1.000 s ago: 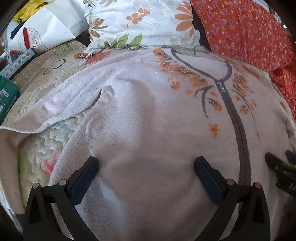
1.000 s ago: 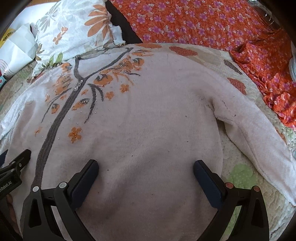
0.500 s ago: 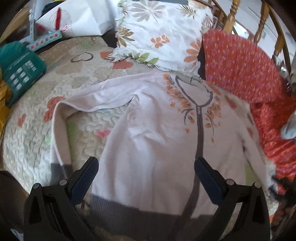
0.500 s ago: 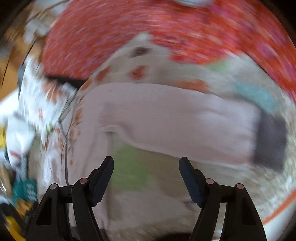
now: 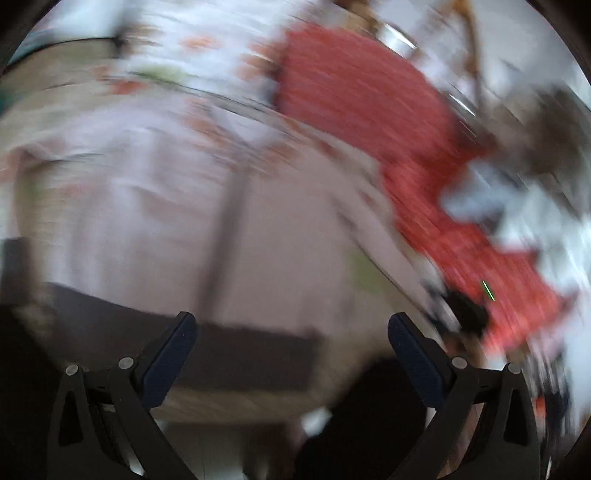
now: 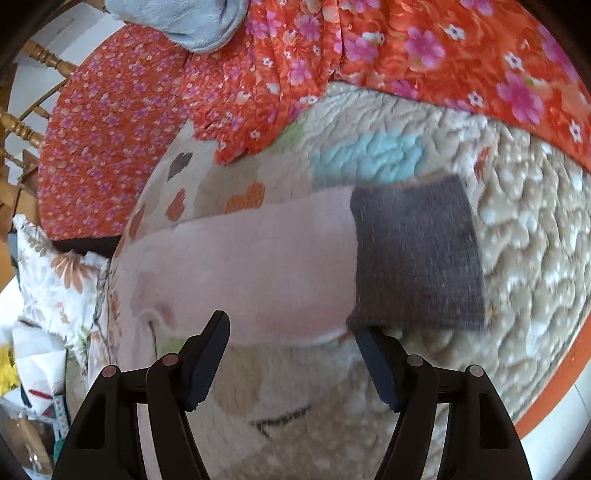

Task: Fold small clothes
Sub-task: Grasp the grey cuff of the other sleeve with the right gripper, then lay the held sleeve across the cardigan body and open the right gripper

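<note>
A pale pink sweater (image 5: 258, 229) with a grey centre stripe and orange flowers lies flat on the quilt; the left wrist view is badly blurred. My left gripper (image 5: 291, 325) hangs open above its dark grey hem (image 5: 240, 350), with nothing between the fingers. In the right wrist view the sweater's sleeve (image 6: 251, 266) stretches across the quilt and ends in a grey cuff (image 6: 417, 251). My right gripper (image 6: 291, 328) sits at the sleeve's near edge beside the cuff. Its jaws are closing; the sleeve's edge lies between the tips and the pads do not press it.
The cream quilt (image 6: 517, 258) covers the bed, with an orange border (image 6: 554, 387) at its right edge. Orange flowered cloth (image 6: 110, 140) lies crumpled behind the sleeve, a grey-blue cloth (image 6: 192, 18) on top. A floral pillow (image 6: 55, 280) and wooden spindles (image 6: 22, 125) are at left.
My left gripper has pulled back from the sweater's body to above its hem, swinging right. My right gripper has swung from the body to the right sleeve, rolled, and its jaws have narrowed.
</note>
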